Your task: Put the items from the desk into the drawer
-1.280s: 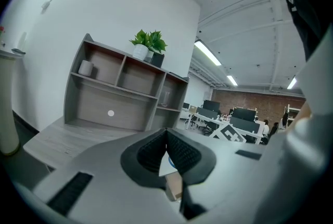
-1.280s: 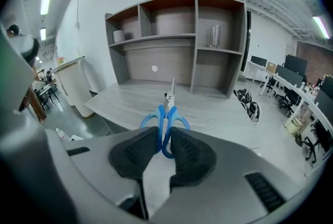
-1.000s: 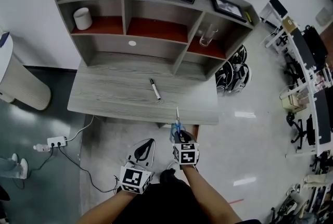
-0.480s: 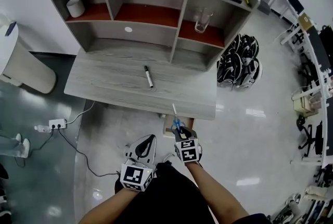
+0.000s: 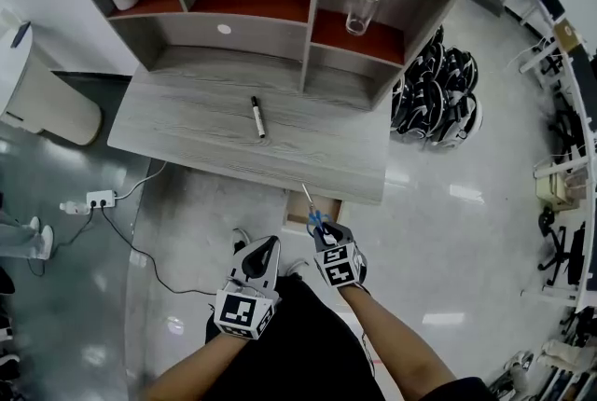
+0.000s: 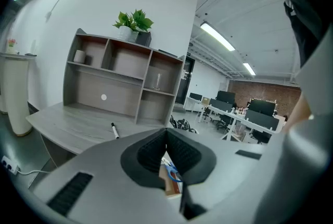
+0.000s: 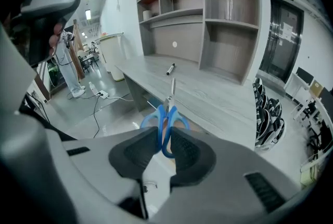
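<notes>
Just off the bench's [image 5: 187,143] front edge in the head view, the right gripper [image 5: 323,233] has a pair of blue-handled scissors [image 5: 312,211] over the open drawer [image 5: 295,220] that sticks out from under the bench. The scissors' long axis runs pretty much front-to-back, with the blade tips aimed at the bench edge and the handles toward the person. The left gripper [image 5: 263,252] hangs out in front of the bench too, carrying nothing. One black-and-white marker [image 5: 256,117] lies mid-bench, lengthwise roughly front-to-back with a slight slant.

Left gripper view: jaws pressed together, nothing between them. Past them you can see the marker [image 6: 114,131] on the bench top.

Right gripper view: jaws clamped on the scissors' [image 7: 165,123] blue handle loops, blades closed and pointing straight away toward the bench [image 7: 208,90].

My take: the scissors are light and stiff, but those plastic loops look smooth, so they could swivel in the grip. I'd lower them flat into the drawer rather than dropping them point-first. The marker should be light and roll-prone, so I'd pinch it across the middle of the barrel.
</notes>
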Action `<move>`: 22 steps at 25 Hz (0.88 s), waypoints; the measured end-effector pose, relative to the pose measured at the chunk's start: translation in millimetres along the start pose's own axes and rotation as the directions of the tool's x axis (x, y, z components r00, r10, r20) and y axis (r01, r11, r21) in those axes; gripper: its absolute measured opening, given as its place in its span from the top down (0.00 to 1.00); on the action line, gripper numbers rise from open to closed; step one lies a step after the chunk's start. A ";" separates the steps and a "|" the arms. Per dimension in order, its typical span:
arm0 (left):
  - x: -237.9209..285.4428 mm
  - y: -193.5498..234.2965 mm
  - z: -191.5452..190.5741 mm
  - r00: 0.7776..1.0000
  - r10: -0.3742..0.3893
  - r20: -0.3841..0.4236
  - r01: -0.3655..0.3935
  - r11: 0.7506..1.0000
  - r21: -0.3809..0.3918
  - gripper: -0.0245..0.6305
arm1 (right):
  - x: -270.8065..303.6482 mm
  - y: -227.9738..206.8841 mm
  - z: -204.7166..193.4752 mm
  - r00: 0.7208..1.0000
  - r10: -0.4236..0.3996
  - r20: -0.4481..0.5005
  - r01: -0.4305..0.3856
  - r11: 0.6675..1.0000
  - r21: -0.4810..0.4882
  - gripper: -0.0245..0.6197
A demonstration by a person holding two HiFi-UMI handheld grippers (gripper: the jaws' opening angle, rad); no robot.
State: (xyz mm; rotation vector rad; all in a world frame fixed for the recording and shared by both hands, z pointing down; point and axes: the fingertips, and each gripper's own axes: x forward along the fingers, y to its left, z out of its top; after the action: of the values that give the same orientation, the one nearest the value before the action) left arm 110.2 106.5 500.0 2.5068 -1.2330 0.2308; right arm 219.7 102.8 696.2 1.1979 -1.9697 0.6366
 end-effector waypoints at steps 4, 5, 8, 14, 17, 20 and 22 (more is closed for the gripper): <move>8.2 3.3 -8.8 1.000 0.025 -0.010 -0.025 1.000 -0.001 0.94 | 10.4 -3.3 -11.4 1.000 0.014 -0.021 -0.015 0.999 -0.030 0.82; 9.5 5.0 -12.8 0.999 0.036 -0.018 -0.036 0.999 -0.011 0.94 | 13.5 -3.5 -14.1 0.999 0.016 -0.028 -0.018 0.998 -0.055 0.82; 10.9 6.0 -23.0 0.998 0.052 -0.032 -0.053 0.998 -0.029 0.94 | 24.5 -3.6 -24.5 0.998 0.025 -0.051 -0.031 0.991 -0.133 0.82; 12.7 8.8 -34.8 0.998 0.049 -0.046 -0.051 0.998 -0.038 0.94 | 42.3 -6.1 -43.6 0.993 0.053 -0.102 -0.071 0.980 -0.186 0.82; 12.3 12.3 -41.9 0.998 0.043 -0.053 -0.045 0.998 -0.041 0.94 | 53.2 -7.9 -58.0 0.990 0.051 -0.134 -0.075 0.980 -0.185 0.82; 12.4 13.3 -47.9 0.998 0.036 -0.057 -0.038 0.998 -0.047 0.94 | 64.8 -10.2 -73.2 0.985 0.049 -0.168 -0.082 0.977 -0.198 0.82; 13.0 15.8 -50.7 0.997 0.035 -0.064 -0.038 0.998 -0.045 0.94 | 74.1 -11.5 -81.1 0.981 0.048 -0.186 -0.086 0.975 -0.205 0.82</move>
State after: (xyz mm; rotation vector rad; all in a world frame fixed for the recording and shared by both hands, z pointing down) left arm 105.8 106.6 554.5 2.4205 -1.2459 0.2850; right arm 234.7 116.7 804.7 0.9150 -1.8778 0.5335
